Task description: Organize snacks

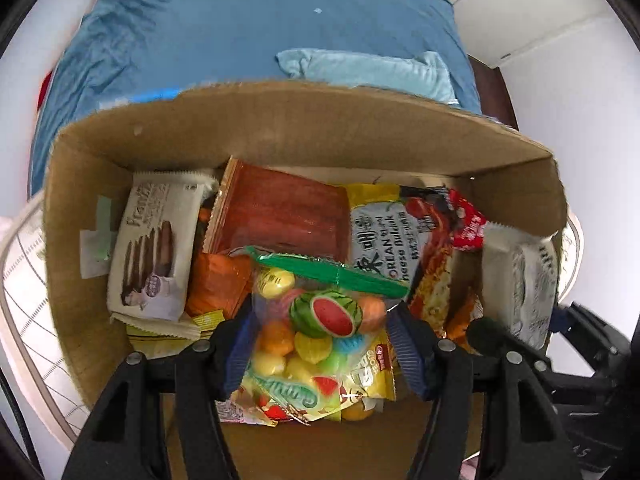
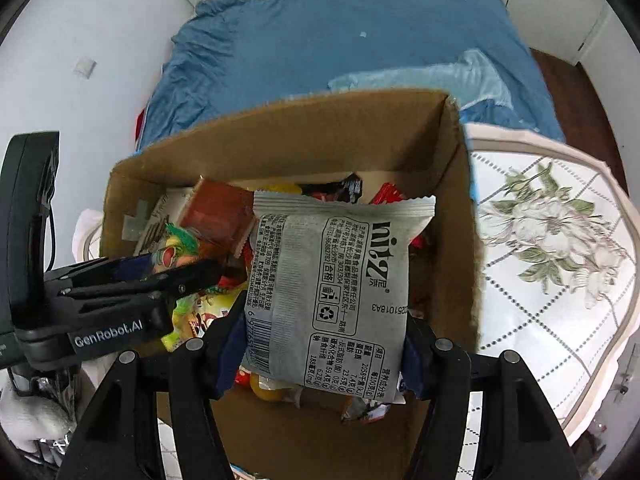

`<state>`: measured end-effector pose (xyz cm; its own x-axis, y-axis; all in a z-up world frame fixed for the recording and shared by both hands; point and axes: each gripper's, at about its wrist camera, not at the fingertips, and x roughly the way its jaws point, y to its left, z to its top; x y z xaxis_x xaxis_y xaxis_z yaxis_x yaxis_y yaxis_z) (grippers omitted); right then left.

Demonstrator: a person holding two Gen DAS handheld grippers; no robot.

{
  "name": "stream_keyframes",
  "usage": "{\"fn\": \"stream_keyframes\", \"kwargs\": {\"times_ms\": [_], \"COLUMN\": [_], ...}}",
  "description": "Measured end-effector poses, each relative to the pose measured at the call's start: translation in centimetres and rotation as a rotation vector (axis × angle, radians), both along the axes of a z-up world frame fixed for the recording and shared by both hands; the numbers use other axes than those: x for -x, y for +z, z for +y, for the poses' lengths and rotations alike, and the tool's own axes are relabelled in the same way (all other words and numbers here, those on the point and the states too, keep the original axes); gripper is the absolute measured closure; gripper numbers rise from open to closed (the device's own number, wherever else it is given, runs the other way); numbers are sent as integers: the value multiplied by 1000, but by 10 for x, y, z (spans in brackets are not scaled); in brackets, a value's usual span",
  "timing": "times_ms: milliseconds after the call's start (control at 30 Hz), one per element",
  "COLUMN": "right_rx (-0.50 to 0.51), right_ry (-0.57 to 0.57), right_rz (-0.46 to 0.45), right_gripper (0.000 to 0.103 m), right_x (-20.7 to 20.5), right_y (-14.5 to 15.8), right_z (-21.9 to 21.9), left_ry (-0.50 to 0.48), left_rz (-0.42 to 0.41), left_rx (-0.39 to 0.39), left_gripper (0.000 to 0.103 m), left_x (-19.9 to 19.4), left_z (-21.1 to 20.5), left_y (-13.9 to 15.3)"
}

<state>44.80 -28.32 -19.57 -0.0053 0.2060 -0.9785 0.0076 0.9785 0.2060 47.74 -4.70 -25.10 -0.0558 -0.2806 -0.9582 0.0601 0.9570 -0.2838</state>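
Note:
A cardboard box holds several snack packets. My left gripper is shut on a clear bag of fruit-shaped candy with a green top strip, held over the box's inside. My right gripper is shut on a grey snack packet with black print, held above the box. That grey packet also shows at the right in the left wrist view. The left gripper shows at the left in the right wrist view.
In the box lie a white biscuit packet, a red-brown packet and a noodle packet. The box stands on a floral white tablecloth. A bed with a blue cover lies behind.

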Motion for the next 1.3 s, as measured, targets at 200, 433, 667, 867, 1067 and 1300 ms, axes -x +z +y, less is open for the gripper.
{"fn": "stream_keyframes", "kwargs": {"times_ms": [200, 433, 667, 867, 1067, 1300], "right_rx": [75, 99, 146, 150, 144, 143], "right_ry": [23, 15, 9, -5, -22, -29], "right_rz": [11, 4, -26, -47, -73, -173], "right_gripper": [11, 9, 5, 5, 5, 5], "right_x": [0, 7, 20, 35, 52, 91], "right_y": [-8, 0, 12, 24, 39, 74], "right_z": [4, 5, 5, 1, -3, -1], "left_ry": [28, 24, 23, 34, 32, 31], "left_rz": [-21, -80, -135, -169, -220, -351], "left_rx": [-8, -48, -99, -136, -151, -170], "left_gripper": [19, 4, 4, 4, 4, 4], "left_x": [-3, 3, 19, 38, 61, 109], "left_z": [9, 12, 16, 19, 17, 13], "left_y": [0, 18, 41, 55, 73, 110]}}
